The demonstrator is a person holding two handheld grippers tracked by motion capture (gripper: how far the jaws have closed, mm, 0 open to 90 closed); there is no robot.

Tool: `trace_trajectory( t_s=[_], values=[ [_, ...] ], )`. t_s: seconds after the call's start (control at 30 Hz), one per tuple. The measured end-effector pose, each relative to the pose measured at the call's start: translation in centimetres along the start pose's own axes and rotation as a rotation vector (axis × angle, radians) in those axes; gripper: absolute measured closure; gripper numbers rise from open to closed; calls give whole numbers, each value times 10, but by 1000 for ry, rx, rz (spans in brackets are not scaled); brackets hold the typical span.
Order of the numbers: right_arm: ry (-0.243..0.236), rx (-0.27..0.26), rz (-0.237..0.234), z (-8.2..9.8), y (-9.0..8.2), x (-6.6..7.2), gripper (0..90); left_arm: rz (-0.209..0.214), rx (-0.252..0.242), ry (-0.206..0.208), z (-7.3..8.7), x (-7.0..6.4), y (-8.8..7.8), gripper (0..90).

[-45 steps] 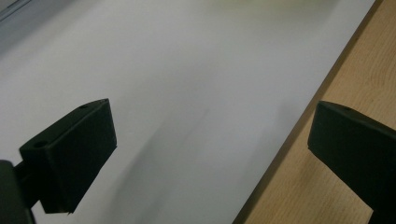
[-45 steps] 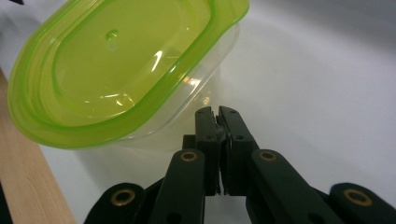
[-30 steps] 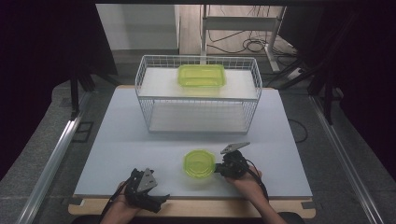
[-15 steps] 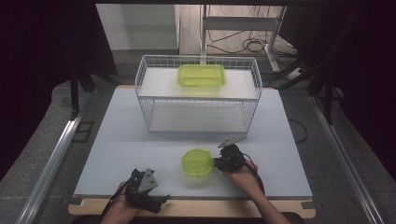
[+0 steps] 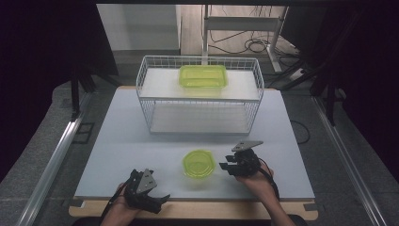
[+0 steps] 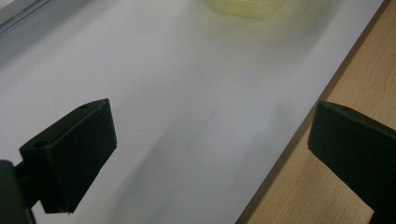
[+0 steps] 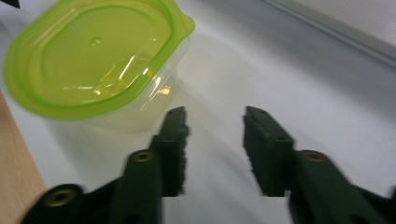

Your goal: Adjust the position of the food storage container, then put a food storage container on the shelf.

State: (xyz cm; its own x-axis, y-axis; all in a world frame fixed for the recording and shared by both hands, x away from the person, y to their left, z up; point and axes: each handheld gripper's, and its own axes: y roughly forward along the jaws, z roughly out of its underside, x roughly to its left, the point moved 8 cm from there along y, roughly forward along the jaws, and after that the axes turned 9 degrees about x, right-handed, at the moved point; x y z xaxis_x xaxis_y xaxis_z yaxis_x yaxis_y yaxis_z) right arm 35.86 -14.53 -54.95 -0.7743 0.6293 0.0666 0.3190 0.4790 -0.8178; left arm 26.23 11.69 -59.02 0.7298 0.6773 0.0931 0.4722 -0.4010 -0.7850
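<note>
While the right tool (image 7: 212, 149) has just opened, the lidded container (image 7: 100, 60) shows no label.

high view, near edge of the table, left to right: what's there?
left gripper → round green-lidded container → right gripper, jaws open with nothing between them, just beside the container.

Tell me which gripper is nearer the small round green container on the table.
Right. The right gripper sits just beside the round green container, its jaws having just opened with nothing between them. The left gripper is farther off, open, near the table's front edge.
</note>
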Motion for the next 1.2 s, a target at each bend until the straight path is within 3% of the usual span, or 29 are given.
trace_trajectory(
  t_s=[0.1,0.23,0.43,0.63,0.83,0.93,1.1,1.2],
  values=[
    [-12,-30,26,2,-9,3,422,14,-21,-18,-2,0,-3,11],
    [-21,-65,22,10,-14,7,284,12,-23,-23,-1,2,-4,12],
    [22,-61,6,17,-12,1,210,8,-12,-20,0,2,-3,12],
    [60,-33,-9,17,-11,3,200,8,0,-9,1,2,-1,13],
    [83,-38,-19,11,-15,6,180,5,1,-9,1,2,-1,13],
    [81,-56,-33,6,-17,9,240,6,6,-6,1,2,-1,13],
    [85,-98,-100,-8,-21,16,355,7,15,3,1,-1,1,13],
    [96,-92,-140,-14,-18,19,390,8,15,5,1,-1,2,13]
  ],
)
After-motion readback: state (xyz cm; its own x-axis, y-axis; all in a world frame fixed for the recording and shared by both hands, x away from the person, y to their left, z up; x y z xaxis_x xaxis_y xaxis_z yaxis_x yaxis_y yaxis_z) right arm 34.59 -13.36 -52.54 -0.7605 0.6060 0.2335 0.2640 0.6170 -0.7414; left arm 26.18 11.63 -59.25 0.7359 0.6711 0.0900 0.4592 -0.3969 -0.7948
